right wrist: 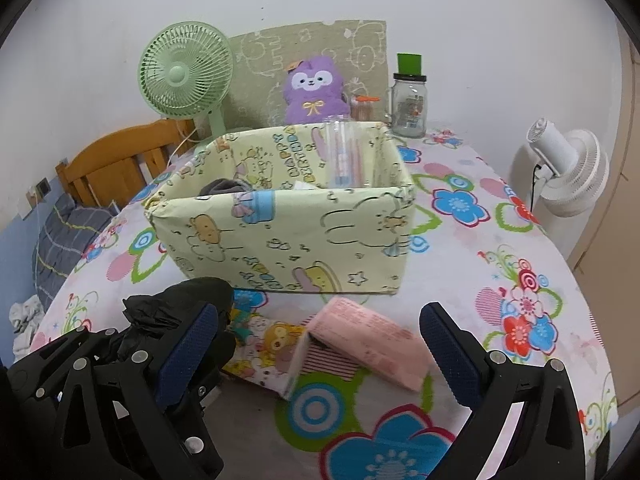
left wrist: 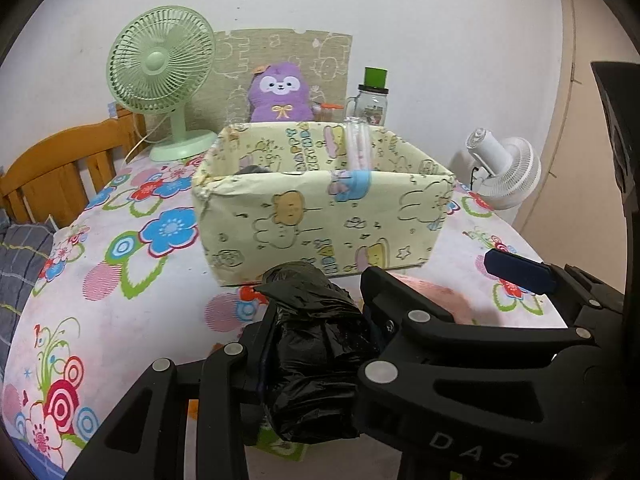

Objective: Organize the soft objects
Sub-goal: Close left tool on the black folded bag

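Soft black plastic bag roll (left wrist: 312, 344), crinkled and glossy, is being squeezed between the left tongs (left wrist: 320, 320) near the tabletop's (left wrist: 120, 312) front edge, likely bound for the paper-wrapped box (left wrist: 320, 220) mid-tabletop. Right tongs (right wrist: 320, 344) are standing wide around a pink tissue pack (right wrist: 368, 340).
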